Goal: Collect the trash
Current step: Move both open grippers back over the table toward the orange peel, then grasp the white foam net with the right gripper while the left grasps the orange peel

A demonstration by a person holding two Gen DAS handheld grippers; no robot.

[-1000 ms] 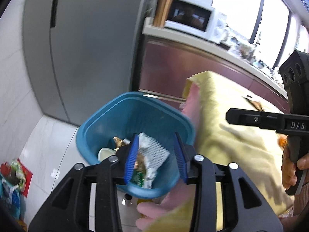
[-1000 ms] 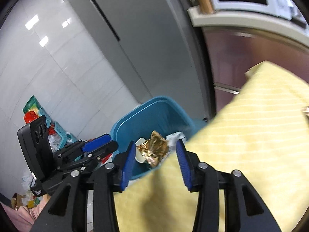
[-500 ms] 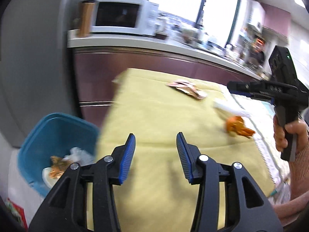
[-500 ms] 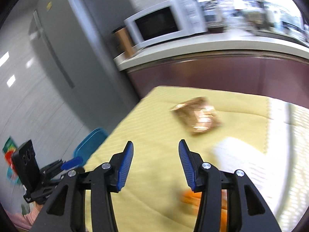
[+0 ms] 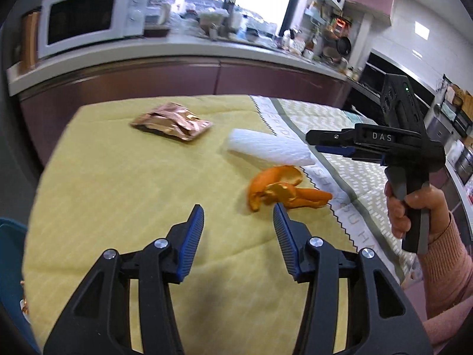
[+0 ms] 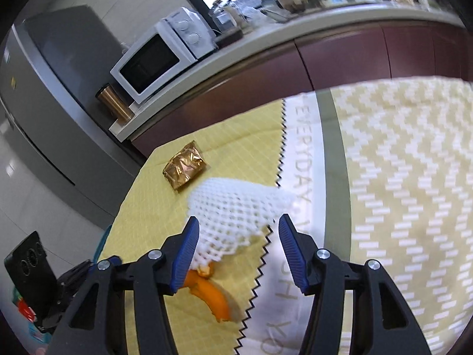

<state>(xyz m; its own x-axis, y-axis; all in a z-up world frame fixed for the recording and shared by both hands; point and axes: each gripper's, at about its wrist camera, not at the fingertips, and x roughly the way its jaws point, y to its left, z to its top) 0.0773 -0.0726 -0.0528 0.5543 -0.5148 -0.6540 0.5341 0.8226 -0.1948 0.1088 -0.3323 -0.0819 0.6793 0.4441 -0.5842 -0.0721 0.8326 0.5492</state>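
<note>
On the yellow tablecloth (image 5: 118, 195) lie an orange peel (image 5: 283, 190), a white foam net sleeve (image 5: 269, 148) and a gold foil wrapper (image 5: 171, 121). My left gripper (image 5: 239, 219) is open and empty, just short of the peel. My right gripper (image 6: 236, 230) is open above the foam net (image 6: 236, 210), with the peel (image 6: 210, 295) below its left finger and the wrapper (image 6: 184, 170) farther off. The right gripper also shows in the left wrist view (image 5: 328, 143), beside the net's right end.
The blue bin's rim (image 5: 9, 254) shows at the table's left edge. A patterned cloth (image 6: 399, 177) covers the table's right part. Behind stand a maroon counter (image 5: 207, 71) with a microwave (image 5: 91, 14) and a grey fridge (image 6: 44, 103).
Both grippers swung from over the blue bin back to the table. The left now faces the orange peel; the right has come down over the foam net. Both stayed open.
</note>
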